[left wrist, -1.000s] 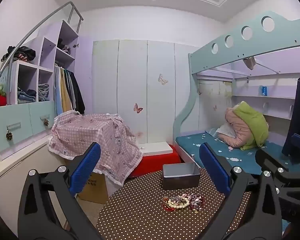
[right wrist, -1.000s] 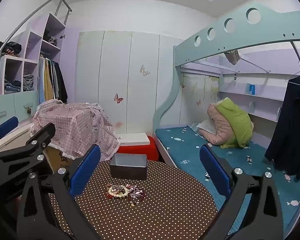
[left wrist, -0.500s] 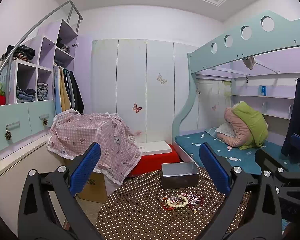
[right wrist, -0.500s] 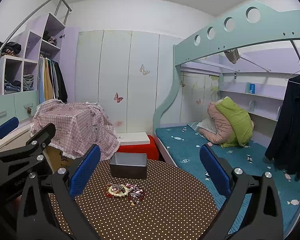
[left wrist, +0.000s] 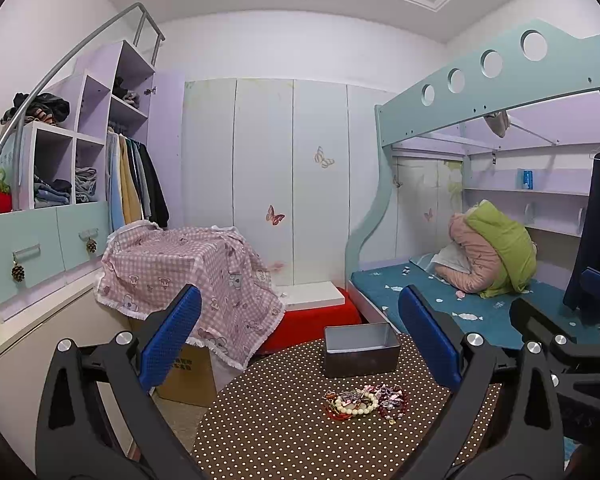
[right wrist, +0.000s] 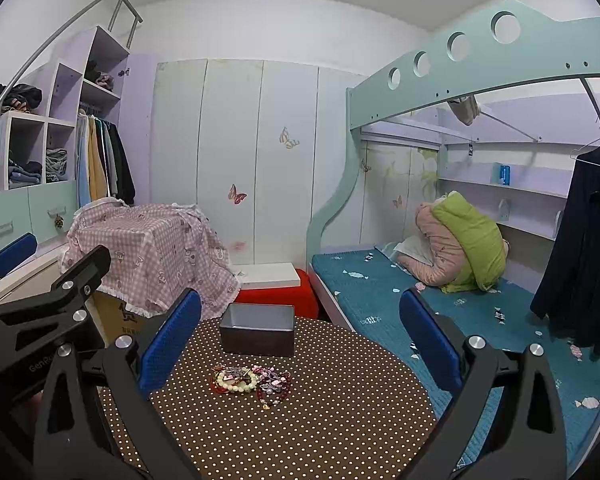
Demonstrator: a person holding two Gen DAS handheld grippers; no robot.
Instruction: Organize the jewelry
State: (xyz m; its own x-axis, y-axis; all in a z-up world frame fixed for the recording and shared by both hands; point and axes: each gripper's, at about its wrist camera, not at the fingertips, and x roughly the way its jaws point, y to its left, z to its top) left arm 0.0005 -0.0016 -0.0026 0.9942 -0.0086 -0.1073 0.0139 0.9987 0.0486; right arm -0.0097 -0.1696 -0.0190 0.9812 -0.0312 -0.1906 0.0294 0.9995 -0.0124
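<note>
Jewelry pile (left wrist: 365, 399): 1 heap on the round table (left wrist: 284, 432), w/ 1 cream bead bracelet (left wrist: 356, 405) at its left side and dark red/pink pieces at right; exact piece count can't tell. Left wrist view: 1 grey metal box (left wrist: 362, 349), open top, sits just behind the pile, apart from it. Left gripper (left wrist: 300, 344) hangs above the table's near edge, jaws spread wide, nothing between the 2 blue pads (left wrist: 171, 336). Right gripper's black frame (left wrist: 556, 344) shows at the right edge. Table has a brown cloth w/ white dots. Room: pink checked cloth (left wrist: 180, 268) draped over a cardboard box, red stool (left wrist: 312, 316) behind the table, bunk bed (left wrist: 460, 304) w/ blue mattress at right.

Right wrist view: same 1 pile (right wrist: 252, 382) near table (right wrist: 300, 432) center, 1 box (right wrist: 258, 329) behind it, not touching. Right gripper (right wrist: 300, 344) jaws wide apart, holding nothing, above the near table edge. Left gripper (right wrist: 40, 312) at the left edge, side-on. Wardrobe doors (right wrist: 236, 160) w/ 2 butterfly stickers on them, open shelves (right wrist: 40, 140) w/ clothes at left, dark coat (right wrist: 580, 248) hanging at right.
</note>
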